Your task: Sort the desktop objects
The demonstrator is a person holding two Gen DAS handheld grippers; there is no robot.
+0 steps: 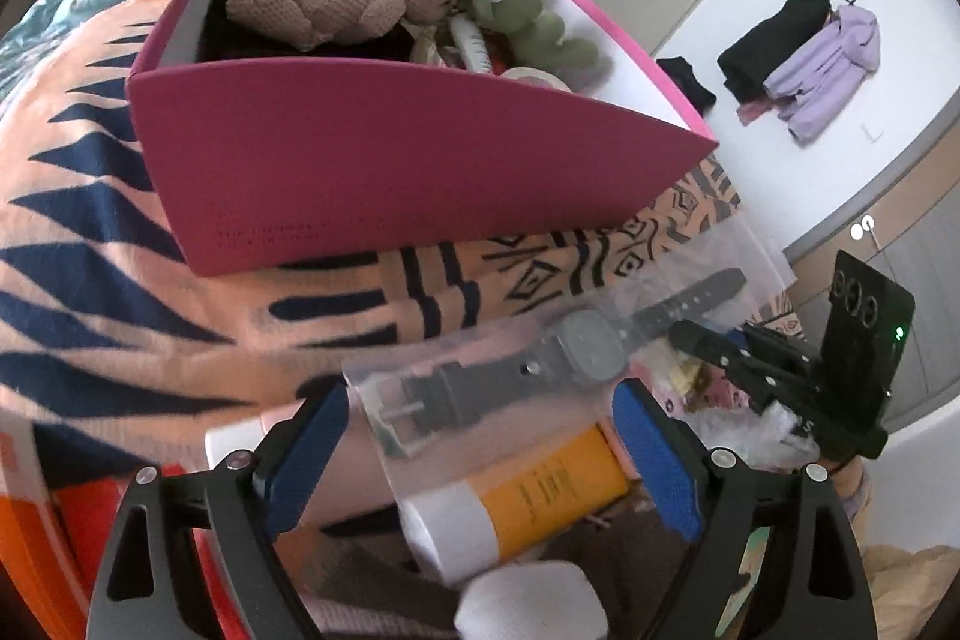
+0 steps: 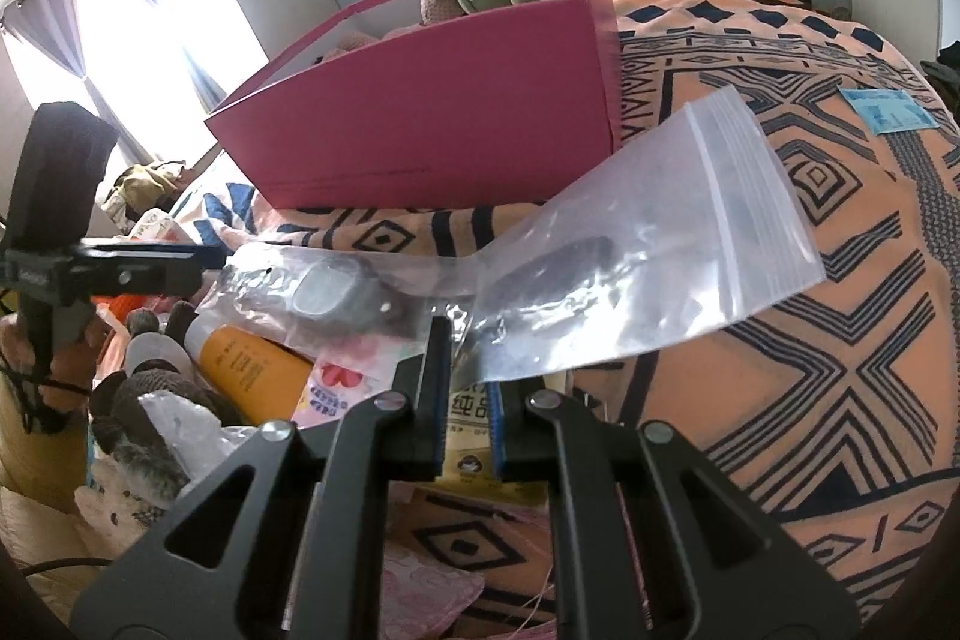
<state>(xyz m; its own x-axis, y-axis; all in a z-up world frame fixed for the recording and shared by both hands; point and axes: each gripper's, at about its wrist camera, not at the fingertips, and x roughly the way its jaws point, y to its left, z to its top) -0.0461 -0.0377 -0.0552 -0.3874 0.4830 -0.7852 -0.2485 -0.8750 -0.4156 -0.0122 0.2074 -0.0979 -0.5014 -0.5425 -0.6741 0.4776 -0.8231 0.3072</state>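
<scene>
A clear zip bag (image 2: pixel 648 244) holds a grey wristwatch (image 2: pixel 336 295). My right gripper (image 2: pixel 468 340) is shut on the bag's lower edge and holds it above a pile of objects. In the left wrist view the watch in the bag (image 1: pixel 585 346) hangs just ahead of my left gripper (image 1: pixel 480 418), which is open with blue pads (image 1: pixel 312 454) on either side, not touching it. A pink box (image 1: pixel 384 160) stands on the bed beyond and contains a knitted pink toy (image 1: pixel 336 4) and a green plush (image 1: pixel 516 4). The right gripper also shows in the left wrist view (image 1: pixel 708 340).
Under the grippers lies a pile: an orange and white tube (image 1: pixel 522 502), a white soft object (image 1: pixel 528 604), a furry grey toy (image 2: pixel 150 400), packets (image 2: pixel 474 436). The orange patterned blanket (image 2: pixel 810 340) covers the bed. A blue paper (image 2: pixel 888 109) lies at right.
</scene>
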